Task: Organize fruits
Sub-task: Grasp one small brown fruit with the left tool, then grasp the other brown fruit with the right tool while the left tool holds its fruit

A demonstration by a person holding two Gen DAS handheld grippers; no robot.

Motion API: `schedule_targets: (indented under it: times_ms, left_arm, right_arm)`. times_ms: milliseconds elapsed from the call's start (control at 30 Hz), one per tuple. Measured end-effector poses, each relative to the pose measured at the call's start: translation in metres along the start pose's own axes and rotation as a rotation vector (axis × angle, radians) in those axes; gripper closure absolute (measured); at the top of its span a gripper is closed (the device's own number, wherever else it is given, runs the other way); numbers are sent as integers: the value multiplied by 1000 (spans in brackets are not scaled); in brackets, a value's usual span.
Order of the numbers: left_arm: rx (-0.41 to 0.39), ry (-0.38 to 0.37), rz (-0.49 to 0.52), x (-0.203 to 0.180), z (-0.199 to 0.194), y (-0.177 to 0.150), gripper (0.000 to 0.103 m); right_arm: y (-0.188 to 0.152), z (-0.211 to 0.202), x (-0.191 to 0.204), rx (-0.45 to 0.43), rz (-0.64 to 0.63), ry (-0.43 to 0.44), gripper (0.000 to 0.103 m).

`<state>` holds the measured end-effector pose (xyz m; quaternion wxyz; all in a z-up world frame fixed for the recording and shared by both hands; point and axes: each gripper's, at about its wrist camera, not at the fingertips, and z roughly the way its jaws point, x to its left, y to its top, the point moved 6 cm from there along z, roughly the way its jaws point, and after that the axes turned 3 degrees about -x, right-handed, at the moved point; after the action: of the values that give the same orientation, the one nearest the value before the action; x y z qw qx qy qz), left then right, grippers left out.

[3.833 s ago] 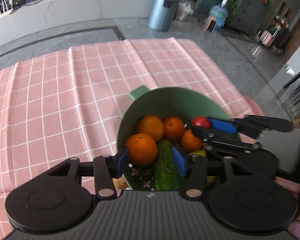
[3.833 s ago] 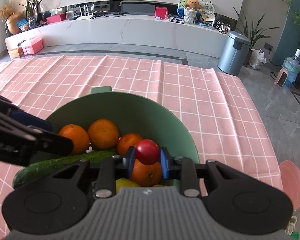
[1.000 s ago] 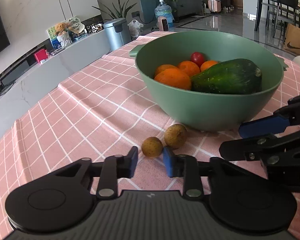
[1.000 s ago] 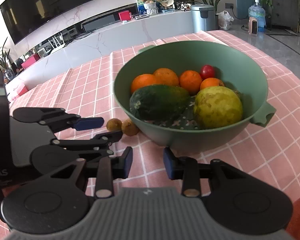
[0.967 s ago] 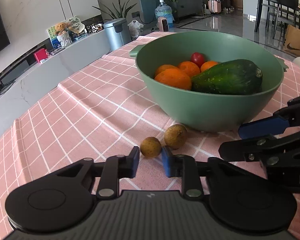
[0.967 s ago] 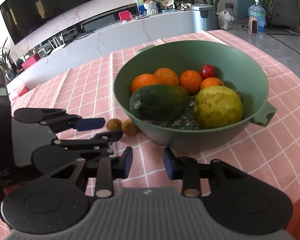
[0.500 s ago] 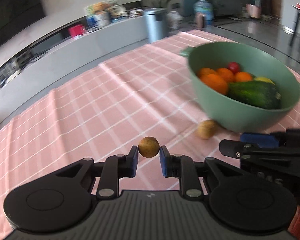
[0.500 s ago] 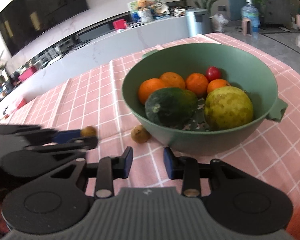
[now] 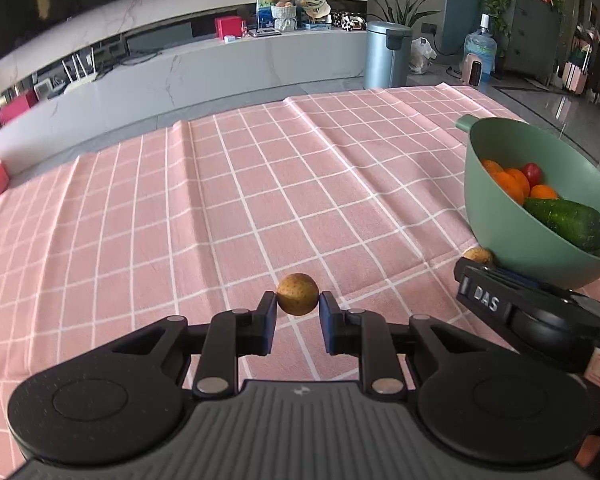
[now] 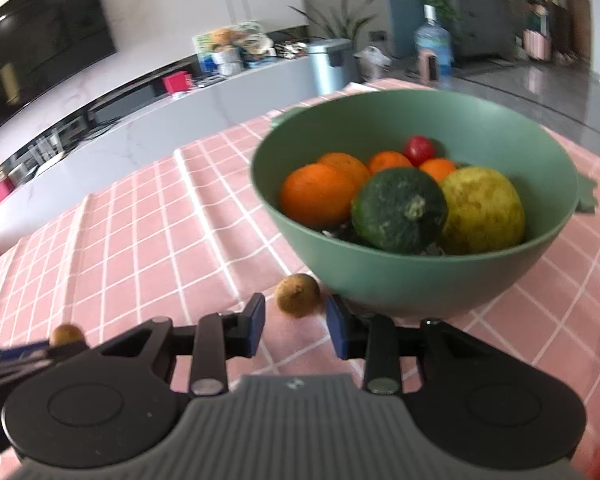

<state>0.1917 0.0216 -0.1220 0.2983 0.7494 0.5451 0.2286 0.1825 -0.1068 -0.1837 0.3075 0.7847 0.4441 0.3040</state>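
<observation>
A second ago both small brown fruits lay on the table against the foot of the green bowl (image 10: 416, 280); now only one does. The left gripper (image 9: 298, 312) has its fingers (image 9: 267, 322) pinching the first brown fruit (image 9: 297, 293) and has carried it up and away from the bowl, over bare pink checked cloth (image 9: 220, 200) (the bowl now sits far off to the right in that view). The second brown fruit (image 10: 297, 294) remains beside the bowl's base, and the right gripper (image 10: 296, 326) has closed in on it, fingers spread to either side without touching. So one stray is collected, and the other looks next in line for a grasp.
</observation>
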Motion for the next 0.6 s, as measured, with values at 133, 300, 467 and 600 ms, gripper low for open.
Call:
schedule_targets:
  times_ms: [133,300,467,600]
  left_arm:
    - [0,6,25,-4,1,0,78]
    - [-3,0,33,-7,0,0,78]
    - [-2,-9,39,-10,-4,1,78]
    - [0,-36,44,-19,-10,5,78]
  right_arm:
    - [1,5,2,-4,-1,-8,72]
    - [0,7,-1,2,0,-8,81]
    - [-1,-3,-2,22,-15,32,81]
    - [-8,-17,-5,77,-39,110,82]
